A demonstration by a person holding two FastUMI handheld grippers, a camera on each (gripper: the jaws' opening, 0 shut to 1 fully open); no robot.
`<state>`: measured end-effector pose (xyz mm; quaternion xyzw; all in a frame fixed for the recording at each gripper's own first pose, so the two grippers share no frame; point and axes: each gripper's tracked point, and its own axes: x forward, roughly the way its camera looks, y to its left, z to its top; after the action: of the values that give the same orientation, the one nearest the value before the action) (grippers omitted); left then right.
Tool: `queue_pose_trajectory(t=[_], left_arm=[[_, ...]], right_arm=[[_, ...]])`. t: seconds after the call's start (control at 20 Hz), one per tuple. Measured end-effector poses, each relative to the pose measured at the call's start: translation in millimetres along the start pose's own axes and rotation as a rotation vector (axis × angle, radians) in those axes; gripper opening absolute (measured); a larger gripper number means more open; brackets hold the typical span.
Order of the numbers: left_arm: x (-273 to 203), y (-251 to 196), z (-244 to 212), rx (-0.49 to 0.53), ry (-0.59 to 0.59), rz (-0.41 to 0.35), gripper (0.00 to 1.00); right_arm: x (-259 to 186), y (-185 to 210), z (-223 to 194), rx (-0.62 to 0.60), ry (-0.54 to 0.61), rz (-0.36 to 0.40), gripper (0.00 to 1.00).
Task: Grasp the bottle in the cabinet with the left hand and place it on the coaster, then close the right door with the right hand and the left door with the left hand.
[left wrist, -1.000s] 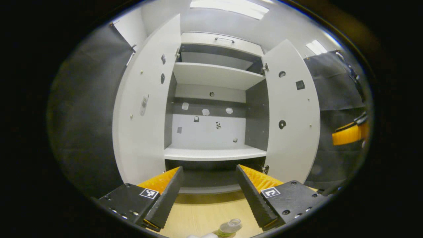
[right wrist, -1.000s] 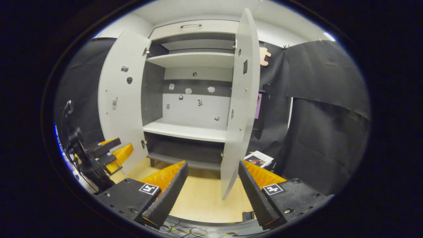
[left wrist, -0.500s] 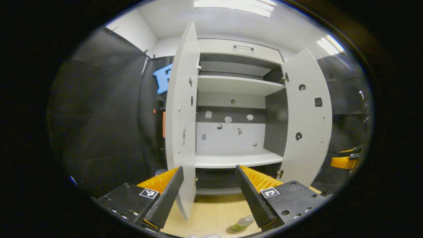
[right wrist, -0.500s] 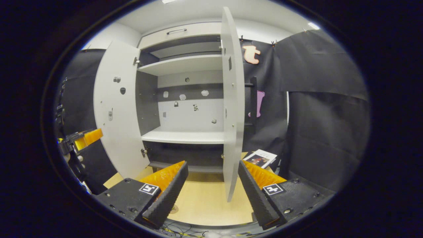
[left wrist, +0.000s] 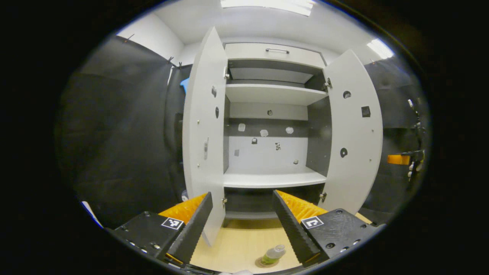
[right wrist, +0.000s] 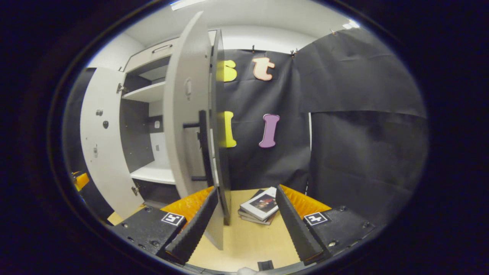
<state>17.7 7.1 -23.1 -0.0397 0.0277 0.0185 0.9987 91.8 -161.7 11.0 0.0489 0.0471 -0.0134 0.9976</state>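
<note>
A small clear bottle (left wrist: 273, 254) with greenish liquid stands on a round coaster (left wrist: 263, 263) on the wooden surface, just inside my left gripper's right finger. My left gripper (left wrist: 241, 195) is open and empty and faces the open white cabinet (left wrist: 267, 177). The left door (left wrist: 202, 145) and the right door (left wrist: 353, 141) both stand open. In the right gripper view, my right gripper (right wrist: 246, 189) is open and empty at the outer face of the right door (right wrist: 187, 126), whose black handle (right wrist: 202, 145) is just above the left finger.
A stack of books (right wrist: 263, 206) lies on the wooden surface beyond the right gripper. Black cloth walls flank the cabinet on both sides. The right gripper (left wrist: 399, 159) shows far right in the left gripper view. The left gripper (right wrist: 80, 180) shows at the left edge of the right gripper view.
My right gripper has swung right, around the right door's edge to its outer, handle side. My left gripper shifted left and back. The bottle stays on the coaster.
</note>
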Motion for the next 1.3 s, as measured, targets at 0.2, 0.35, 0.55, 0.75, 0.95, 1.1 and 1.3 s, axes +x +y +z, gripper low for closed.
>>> queue_pose_trajectory(t=[0.2, 0.35, 0.55, 0.75, 0.95, 1.1, 1.3], left_arm=[[-2.4, -20.2, 2.7, 0.019, 0.006, 0.074, 0.92], [-4.3, -30.3, 0.0, 0.006, 0.02, 0.131, 0.96], [-15.0, -32.4, -1.6, -0.009, 0.025, 0.197, 0.96], [-19.0, -23.4, 2.3, 0.001, 0.006, 0.212, 0.96], [-11.2, -9.0, 5.9, -0.004, -0.003, 0.174, 0.92], [1.8, 8.2, 4.2, -0.003, 0.009, 0.133, 1.0], [6.8, 28.8, 2.0, -0.005, 0.023, 0.093, 0.96]], right_arm=[[40.8, -7.7, 27.9, -0.014, -0.029, 0.085, 1.0], [64.0, 8.0, 33.6, -0.028, -0.022, 0.193, 1.0], [70.7, 28.8, 31.7, -0.052, 0.0, 0.299, 0.99], [70.6, 34.6, 30.6, -0.077, 0.004, 0.299, 0.91], [64.9, 42.1, 29.2, -0.067, 0.008, 0.242, 0.96], [59.8, 60.9, 27.7, -0.061, 0.005, 0.206, 0.96], [57.1, 94.1, 24.2, -0.061, -0.004, 0.188, 0.95]])
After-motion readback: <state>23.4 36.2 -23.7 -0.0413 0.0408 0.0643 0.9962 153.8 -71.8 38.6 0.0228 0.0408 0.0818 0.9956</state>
